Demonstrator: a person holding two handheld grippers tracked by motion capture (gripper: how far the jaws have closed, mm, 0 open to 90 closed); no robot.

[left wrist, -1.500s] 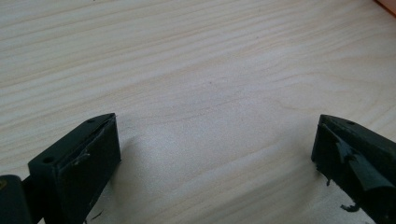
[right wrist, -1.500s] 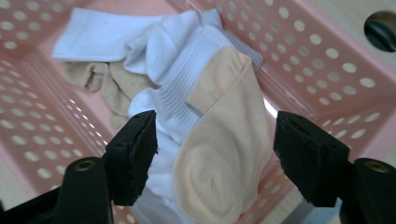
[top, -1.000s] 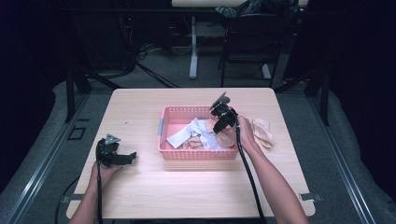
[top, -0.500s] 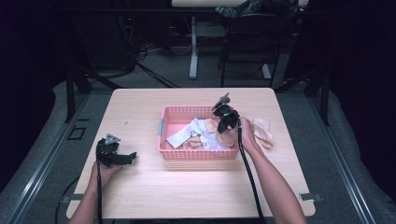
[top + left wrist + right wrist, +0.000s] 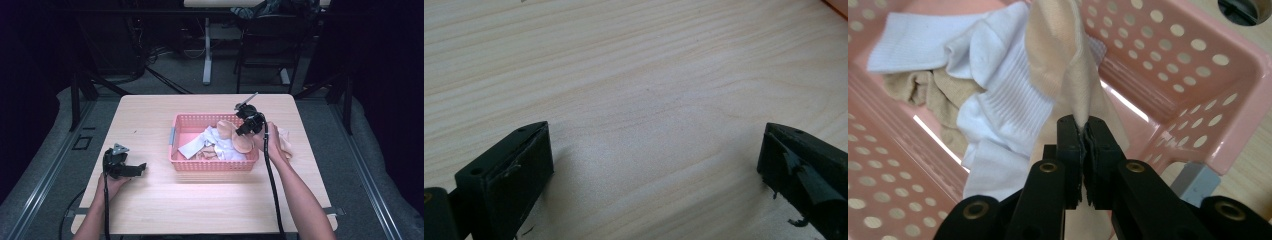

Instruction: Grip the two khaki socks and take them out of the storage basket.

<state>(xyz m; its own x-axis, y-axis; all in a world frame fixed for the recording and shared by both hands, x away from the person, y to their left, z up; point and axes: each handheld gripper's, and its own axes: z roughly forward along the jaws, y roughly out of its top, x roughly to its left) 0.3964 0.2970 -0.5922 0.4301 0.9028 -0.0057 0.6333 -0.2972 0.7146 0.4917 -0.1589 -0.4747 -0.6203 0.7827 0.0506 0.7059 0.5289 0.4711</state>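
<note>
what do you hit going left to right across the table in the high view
left gripper → pink basket with white socks → beige sock pinched by the right gripper → another beige sock lying on the table beside the basket

Pink basket (image 5: 214,164), white sock (image 5: 998,120), beige sock (image 5: 1063,65)

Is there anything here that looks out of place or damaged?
One thing stands out: a beige sock lies on the table, outside the pink basket at its right, while the other socks are inside. The pads of the left gripper look frayed at their edges. The right gripper holds another beige sock over the basket.
</note>
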